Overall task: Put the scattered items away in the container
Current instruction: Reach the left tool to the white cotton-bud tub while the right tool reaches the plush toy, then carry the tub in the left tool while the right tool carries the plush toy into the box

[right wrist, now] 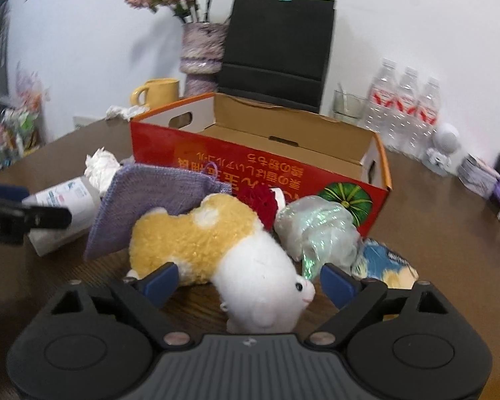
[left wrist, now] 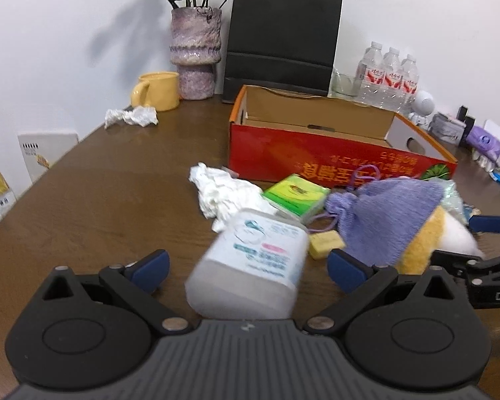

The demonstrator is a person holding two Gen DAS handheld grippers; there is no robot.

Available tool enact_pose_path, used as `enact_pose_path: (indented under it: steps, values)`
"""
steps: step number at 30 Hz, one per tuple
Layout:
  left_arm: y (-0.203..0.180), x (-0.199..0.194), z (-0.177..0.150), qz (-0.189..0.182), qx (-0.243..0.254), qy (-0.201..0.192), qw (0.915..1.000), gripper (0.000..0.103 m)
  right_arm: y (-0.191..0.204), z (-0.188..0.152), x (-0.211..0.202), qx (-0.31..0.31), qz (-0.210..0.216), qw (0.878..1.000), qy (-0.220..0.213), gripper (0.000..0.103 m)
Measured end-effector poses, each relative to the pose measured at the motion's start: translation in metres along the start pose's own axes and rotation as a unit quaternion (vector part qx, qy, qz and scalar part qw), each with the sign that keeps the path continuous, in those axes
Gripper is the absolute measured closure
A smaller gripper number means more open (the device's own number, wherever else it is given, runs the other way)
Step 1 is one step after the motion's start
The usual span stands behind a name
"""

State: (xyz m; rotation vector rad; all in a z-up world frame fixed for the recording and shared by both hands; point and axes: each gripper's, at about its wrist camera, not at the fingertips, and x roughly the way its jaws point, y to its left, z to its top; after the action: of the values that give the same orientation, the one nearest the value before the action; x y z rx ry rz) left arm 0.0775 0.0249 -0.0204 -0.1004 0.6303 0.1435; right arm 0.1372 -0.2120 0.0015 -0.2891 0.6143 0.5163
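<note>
Lying on its side between the spread blue pads of the left gripper (left wrist: 246, 268), a squat white plastic bottle (left wrist: 250, 266) is seen, rounded at the corners and blurred, with neither pad touching it. The right gripper (right wrist: 248, 281) is likewise held wide apart, its pads set either side of a fluffy plush (right wrist: 223, 250), yellow at the back and white at the head, without contact being visible. A purple knitted pouch (left wrist: 386, 213) with a drawstring is leaned against the plush. Just beside it are found a green rectangular packet (left wrist: 295, 193), a small yellow block (left wrist: 326, 245) and a crumpled white tissue (left wrist: 223, 193). A wrinkled, glossy plastic bag (right wrist: 316, 230) and a blue packet (right wrist: 383, 261) are seen right of the plush. All of these lie on the brown wooden table (left wrist: 100, 200), in front of the open red cardboard box (left wrist: 316, 156), whose plain brown inside is shown bare where it is visible. A second crumpled tissue (left wrist: 131, 116) is found beside a yellow mug (left wrist: 156, 90).
</note>
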Motion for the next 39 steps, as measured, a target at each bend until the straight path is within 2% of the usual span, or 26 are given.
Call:
enact_pose_path:
  steps: [3, 5, 8, 11, 13, 15, 22, 27, 32, 36, 39]
  values:
    - [0.003, 0.009, 0.003, 0.008, 0.014, 0.009, 0.9998, 0.0, -0.003, 0.001, 0.008, -0.019, 0.019, 1.0, 0.004, 0.017]
    - [0.004, 0.014, 0.004, 0.007, 0.024, 0.013, 0.9996, 0.0, -0.005, 0.002, 0.013, -0.027, 0.033, 0.999, 0.008, 0.026]
    - [0.001, 0.02, 0.003, 0.003, 0.04, 0.019, 0.999, 0.002, -0.008, 0.003, 0.022, -0.035, 0.039, 0.998, 0.024, 0.029]
    - [-0.001, 0.026, 0.001, -0.005, 0.046, 0.027, 0.9986, 0.013, -0.01, 0.002, 0.029, -0.03, 0.041, 0.998, 0.033, 0.037]
    - [-0.002, 0.03, 0.0, -0.012, 0.049, 0.037, 0.9981, 0.025, -0.011, 0.001, 0.031, -0.029, 0.04, 0.998, 0.035, 0.04]
    - [-0.004, 0.034, -0.002, -0.015, 0.053, 0.044, 0.9975, 0.033, -0.012, 0.0, 0.032, -0.025, 0.041, 0.998, 0.037, 0.041]
    - [-0.005, 0.028, -0.003, -0.017, 0.052, 0.032, 0.998, 0.037, -0.015, -0.003, 0.024, -0.008, 0.046, 0.999, 0.029, 0.048]
    - [-0.002, -0.003, 0.007, -0.026, 0.044, -0.017, 0.9986, 0.037, -0.017, -0.005, -0.002, 0.017, 0.047, 0.999, -0.006, 0.053]
    - [-0.002, -0.026, 0.036, -0.05, 0.041, -0.059, 0.9962, 0.037, -0.024, 0.009, -0.034, 0.032, 0.042, 0.997, -0.061, 0.055]
    - [-0.006, -0.022, 0.077, -0.076, 0.04, -0.075, 0.9935, 0.037, -0.036, 0.04, -0.05, 0.029, 0.029, 0.993, -0.107, 0.055]
    - [-0.015, 0.0, 0.113, -0.077, 0.035, -0.075, 0.9936, 0.037, -0.045, 0.069, -0.045, 0.016, 0.004, 0.991, -0.13, 0.055]
